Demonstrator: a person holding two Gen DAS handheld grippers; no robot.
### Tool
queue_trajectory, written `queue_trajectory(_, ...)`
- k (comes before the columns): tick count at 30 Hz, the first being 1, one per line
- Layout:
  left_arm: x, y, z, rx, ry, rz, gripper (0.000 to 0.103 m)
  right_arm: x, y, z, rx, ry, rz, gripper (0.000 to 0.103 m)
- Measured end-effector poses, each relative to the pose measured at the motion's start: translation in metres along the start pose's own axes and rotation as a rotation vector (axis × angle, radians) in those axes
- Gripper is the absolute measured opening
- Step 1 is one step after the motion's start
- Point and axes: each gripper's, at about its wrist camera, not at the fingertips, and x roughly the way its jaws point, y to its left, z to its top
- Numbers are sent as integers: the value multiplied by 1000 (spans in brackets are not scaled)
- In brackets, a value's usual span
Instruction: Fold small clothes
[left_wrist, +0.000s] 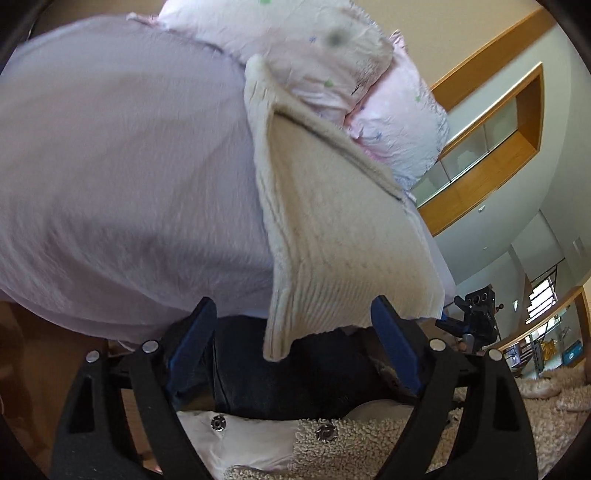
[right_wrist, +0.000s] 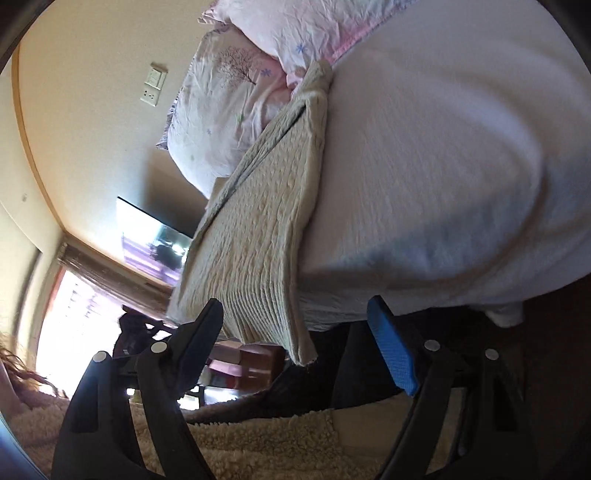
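A folded beige knit garment (left_wrist: 332, 229) lies on a bed covered by a pale lilac sheet (left_wrist: 122, 177), its ribbed hem hanging over the near edge. My left gripper (left_wrist: 293, 321) is open, its blue-padded fingers on either side of the hem corner, not touching it. In the right wrist view the same garment (right_wrist: 266, 229) lies on the white sheet (right_wrist: 443, 166). My right gripper (right_wrist: 295, 321) is open, with the hanging hem between and just beyond its fingers. The other gripper shows at the right in the left wrist view (left_wrist: 476, 314).
Pink floral pillows (left_wrist: 332, 62) lie at the head of the bed, also in the right wrist view (right_wrist: 236, 110). A fleecy cream jacket (left_wrist: 351, 443) and dark trousers (left_wrist: 288, 376) are below the grippers. A wall, wooden shelves (left_wrist: 491, 147) and a window (right_wrist: 81, 314) surround the bed.
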Motion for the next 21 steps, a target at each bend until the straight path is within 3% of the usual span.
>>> queue_trajectory(4, 18, -1, 9, -4, 39, -61, 85, 15, 5, 3, 5, 26, 92, 70)
queue_trajectory(8, 27, -11, 14, 17, 69, -78, 85, 22, 9, 5, 8, 63, 101, 66)
queue_trajectory(11, 32, -15, 11, 11, 69, -110, 85, 26, 11, 4, 16, 92, 161, 55)
queue_trajectory(14, 35, -17, 6, -19, 62, -143, 80, 26, 17, 5, -2, 113, 161, 42)
queue_trajectory(17, 35, -16, 0, -51, 88, -137, 51, 25, 25, 7, -29, 127, 148, 20)
queue_trajectory(18, 37, -15, 0, -66, 101, -135, 32, 26, 28, 6, -42, 140, 139, 11)
queue_trajectory(19, 37, -13, -2, -94, 114, -140, 16, 26, 33, 5, -54, 151, 128, 9)
queue_trajectory(21, 35, -12, -2, -133, 117, -156, 7, 23, 44, 5, -88, 156, 117, 8)
